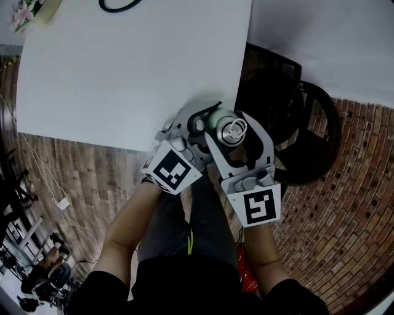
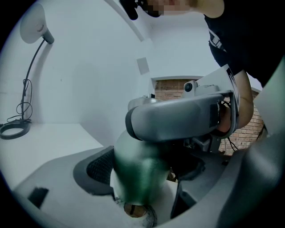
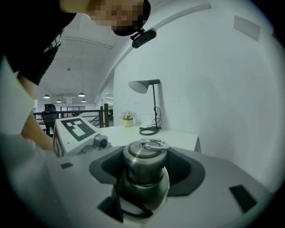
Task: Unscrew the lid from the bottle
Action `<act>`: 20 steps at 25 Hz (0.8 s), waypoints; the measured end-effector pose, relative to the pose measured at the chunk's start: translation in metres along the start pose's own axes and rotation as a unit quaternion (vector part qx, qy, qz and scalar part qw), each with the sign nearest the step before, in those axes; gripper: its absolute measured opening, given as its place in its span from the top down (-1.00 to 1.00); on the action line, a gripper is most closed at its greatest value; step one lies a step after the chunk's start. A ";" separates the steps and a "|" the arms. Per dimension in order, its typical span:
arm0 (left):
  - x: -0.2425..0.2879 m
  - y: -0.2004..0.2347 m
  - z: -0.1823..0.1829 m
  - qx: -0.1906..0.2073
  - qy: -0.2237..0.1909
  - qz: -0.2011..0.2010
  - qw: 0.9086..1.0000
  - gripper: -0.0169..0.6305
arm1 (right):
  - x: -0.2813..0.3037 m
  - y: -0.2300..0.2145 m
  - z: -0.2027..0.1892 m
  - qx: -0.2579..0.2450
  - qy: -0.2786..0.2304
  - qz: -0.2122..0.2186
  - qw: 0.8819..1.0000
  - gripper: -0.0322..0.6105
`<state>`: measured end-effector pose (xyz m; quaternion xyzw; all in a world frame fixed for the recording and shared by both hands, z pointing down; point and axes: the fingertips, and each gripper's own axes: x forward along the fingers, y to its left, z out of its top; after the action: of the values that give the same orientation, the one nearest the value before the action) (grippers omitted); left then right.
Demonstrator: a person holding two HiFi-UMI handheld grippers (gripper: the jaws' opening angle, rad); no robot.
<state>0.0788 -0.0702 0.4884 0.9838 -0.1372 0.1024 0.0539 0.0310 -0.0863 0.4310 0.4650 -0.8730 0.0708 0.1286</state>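
Note:
A green metal bottle [image 1: 212, 121] is held upright just off the near edge of the white table, with my left gripper [image 1: 200, 130] shut on its body. In the left gripper view the green body [image 2: 138, 171] fills the space between the pads. Its silver lid [image 1: 233, 130] has a ring on top. My right gripper [image 1: 237, 133] straddles the lid; the lid [image 3: 143, 162] stands between the two dark pads with a thin gap on each side, so this gripper is open. A black strap [image 3: 129, 209] hangs below the lid.
The white table [image 1: 123, 67] carries a lamp's black ring base [image 1: 120, 5] and a small flower pot [image 1: 24, 12] at its far side. A dark round chair [image 1: 295, 129] stands right of the grippers, over a brick-pattern floor [image 1: 86, 166]. The person's legs are below.

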 end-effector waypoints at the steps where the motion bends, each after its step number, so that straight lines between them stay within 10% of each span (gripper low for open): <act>1: 0.000 0.000 0.000 0.000 0.000 0.000 1.000 -0.21 | 0.000 0.000 0.000 -0.002 0.000 0.006 1.000 0.07; 12: 0.000 -0.002 0.001 -0.006 0.000 -0.003 1.000 -0.21 | -0.003 0.012 -0.004 -0.046 0.005 0.163 0.985 0.08; 20: 0.001 -0.003 0.001 0.000 0.001 -0.007 1.000 -0.21 | -0.013 0.021 -0.008 -0.081 0.022 0.357 0.930 0.08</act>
<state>0.0814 -0.0677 0.4870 0.9845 -0.1307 0.1034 0.0548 0.0216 -0.0619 0.4347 0.1094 -0.9811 0.0512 0.1511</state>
